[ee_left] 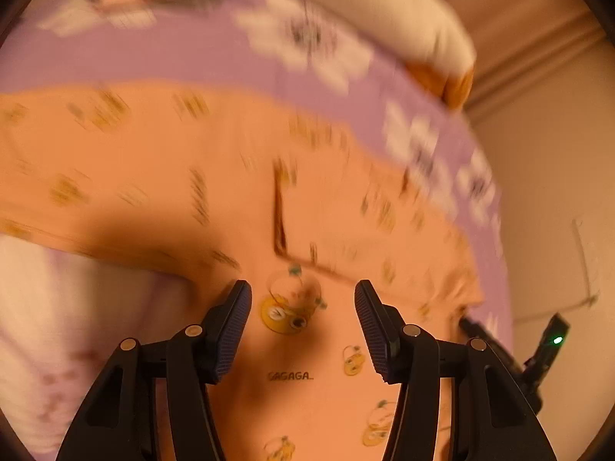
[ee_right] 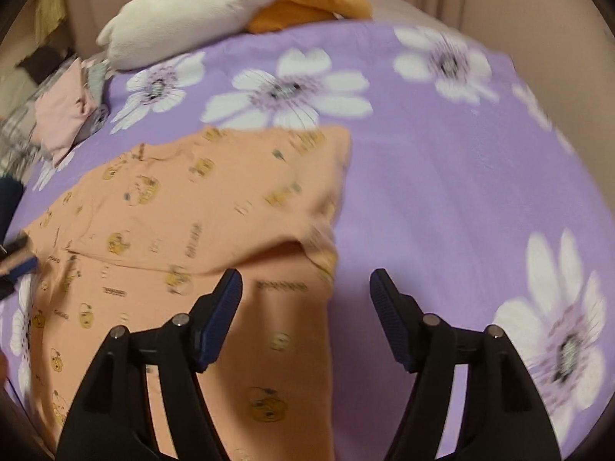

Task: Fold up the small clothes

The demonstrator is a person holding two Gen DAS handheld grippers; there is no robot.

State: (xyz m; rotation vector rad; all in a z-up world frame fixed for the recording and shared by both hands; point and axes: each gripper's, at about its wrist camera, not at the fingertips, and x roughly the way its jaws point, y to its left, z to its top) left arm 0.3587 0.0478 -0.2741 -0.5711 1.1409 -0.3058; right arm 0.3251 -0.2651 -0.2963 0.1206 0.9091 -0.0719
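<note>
An orange small garment [ee_left: 153, 161] printed with yellow cartoon figures lies spread on a purple flowered bedspread [ee_left: 153, 57]. My left gripper [ee_left: 302, 288] hovers open just above it, with only cloth showing between the fingers and nothing gripped. In the right wrist view the same garment [ee_right: 200, 207] has its upper part folded over the lower, leaving a fold edge across the middle. My right gripper [ee_right: 305, 274] stands open over the garment's right edge, its left finger above the cloth and its right finger above the bare bedspread [ee_right: 461, 192].
A white and orange plush toy [ee_right: 200, 11] lies at the far end of the bed. Pink and grey clothes [ee_right: 65, 115] are piled at the bed's far left. Part of a blue-padded tool [ee_right: 17, 265] shows at the left edge. Beige curtains hang behind.
</note>
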